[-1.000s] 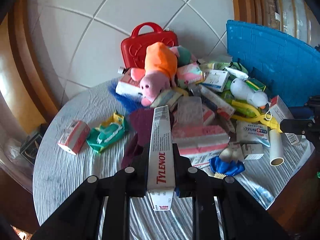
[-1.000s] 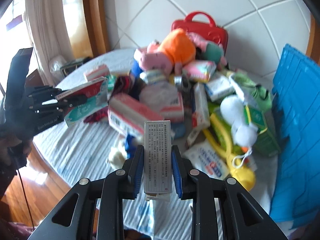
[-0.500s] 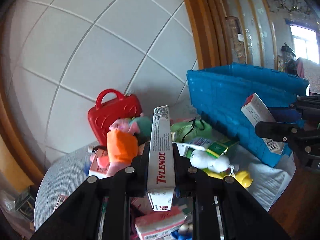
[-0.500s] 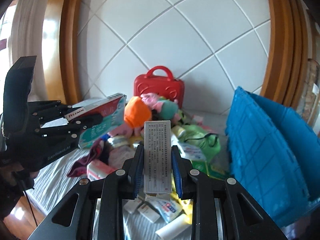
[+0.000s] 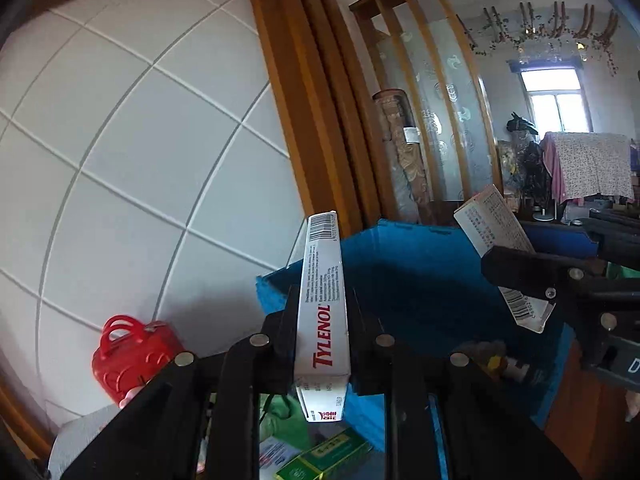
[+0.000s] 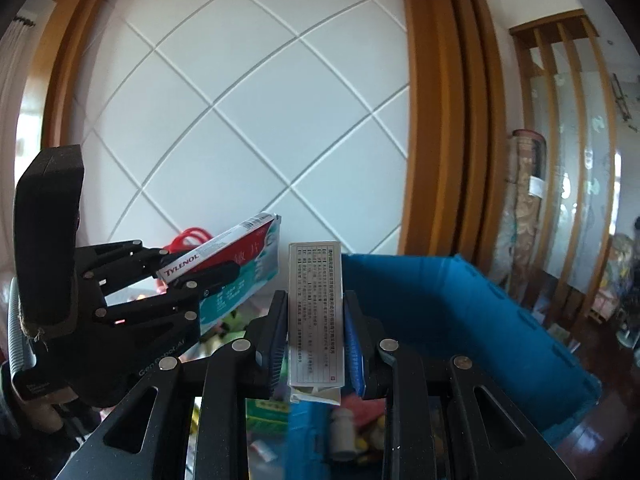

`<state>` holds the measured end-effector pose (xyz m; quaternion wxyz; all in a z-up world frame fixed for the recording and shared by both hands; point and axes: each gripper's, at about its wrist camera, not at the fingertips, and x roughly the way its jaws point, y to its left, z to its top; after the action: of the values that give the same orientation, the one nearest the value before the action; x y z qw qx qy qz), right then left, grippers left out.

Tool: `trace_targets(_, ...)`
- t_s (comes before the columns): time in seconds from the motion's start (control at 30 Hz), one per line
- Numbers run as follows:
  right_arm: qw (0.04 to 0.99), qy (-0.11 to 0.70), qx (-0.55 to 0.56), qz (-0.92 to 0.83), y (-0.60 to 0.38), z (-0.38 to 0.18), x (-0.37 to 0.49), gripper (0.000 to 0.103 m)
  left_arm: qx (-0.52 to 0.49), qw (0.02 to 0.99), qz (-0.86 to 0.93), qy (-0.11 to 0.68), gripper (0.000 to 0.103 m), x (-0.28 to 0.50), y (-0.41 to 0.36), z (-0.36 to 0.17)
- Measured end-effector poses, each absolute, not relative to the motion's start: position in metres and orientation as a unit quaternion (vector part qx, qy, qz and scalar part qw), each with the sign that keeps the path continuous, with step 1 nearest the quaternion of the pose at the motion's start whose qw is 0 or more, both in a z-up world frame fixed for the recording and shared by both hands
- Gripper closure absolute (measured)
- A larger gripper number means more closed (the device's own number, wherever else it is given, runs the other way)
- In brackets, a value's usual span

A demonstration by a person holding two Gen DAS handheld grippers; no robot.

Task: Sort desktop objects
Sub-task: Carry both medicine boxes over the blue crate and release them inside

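My left gripper (image 5: 323,308) is shut on a white Tylenol box (image 5: 324,320) and holds it upright in the air before the blue crate (image 5: 420,288). My right gripper (image 6: 316,320) is shut on a white medicine box (image 6: 316,316) with small print, raised over the blue crate (image 6: 460,312). In the right wrist view the left gripper (image 6: 192,276) and its Tylenol box (image 6: 236,264) are at the left. In the left wrist view the right gripper (image 5: 532,276) and its box (image 5: 496,240) are at the right. A white bottle (image 6: 342,432) lies inside the crate.
A red toy case (image 5: 132,354) stands at the lower left against the white tiled wall. A green box (image 5: 324,460) and green pouch (image 5: 280,420) lie on the table below my left gripper. Wooden pillars and a glass screen stand behind the crate.
Both grippers have risen and swung right, away from the pile and up to the blue crate. Each still holds its box. The cluttered table has dropped almost out of view.
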<state>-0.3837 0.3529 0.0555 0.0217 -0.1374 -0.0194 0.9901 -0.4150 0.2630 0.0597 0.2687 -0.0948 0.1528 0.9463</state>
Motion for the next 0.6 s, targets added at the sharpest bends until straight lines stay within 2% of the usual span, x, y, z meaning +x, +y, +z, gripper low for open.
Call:
trace_targets(0.2,0.058,0.01,-0.157,0.986,0.437,0.059,-0.39,0.077,-0.107,0.285,0.938,0.165,0.085,-0.432,0.345,0.063)
trace_targets(0.43,0.094,0.052,-0.187,0.977,0.49,0.039,-0.405,0.076,-0.14,0.287,0.93,0.185,0.084,-0.451,0.393,0.057)
trace_targets(0.47,0.097,0.06,-0.19,0.975,0.497,0.036,-0.407,0.076,-0.144,0.283,0.93,0.184,0.078,-0.453,0.395,0.057)
trace_targets(0.53,0.108,0.067,-0.198,0.972,0.505,0.03,-0.409,0.074,-0.143,0.265,0.936,0.18,0.054,-0.454,0.394,0.056)
trace_targets(0.57,0.111,0.068,-0.199,0.971,0.507,0.029,-0.408,0.07,-0.137,0.258,0.94,0.178,0.03,-0.453,0.394,0.056)
trace_targets(0.6,0.112,0.071,-0.197,0.971,0.51,0.027,-0.406,0.06,-0.128,0.251,0.943,0.176,0.014,-0.45,0.393,0.056)
